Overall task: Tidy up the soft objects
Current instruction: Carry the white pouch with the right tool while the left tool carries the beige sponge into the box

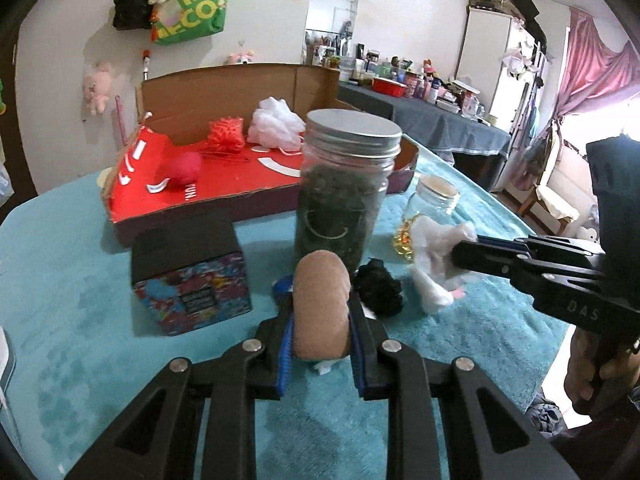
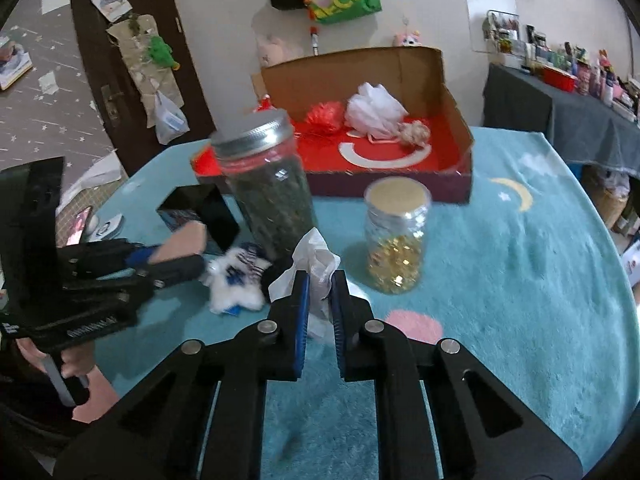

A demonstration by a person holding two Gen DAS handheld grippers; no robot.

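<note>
My left gripper is shut on a tan soft pad, held just above the teal cloth; it also shows in the right wrist view. My right gripper is shut on a crumpled white tissue, which also shows in the left wrist view. A black fluffy ball and a white and blue fluffy piece lie between the grippers. The open cardboard box with a red floor holds a white mesh pouf, a red mesh pouf and a red ball.
A tall jar of dark green stuff stands right ahead of the left gripper. A smaller jar with gold pieces stands to the right. A black and patterned box sits at the left. A cluttered side table stands behind.
</note>
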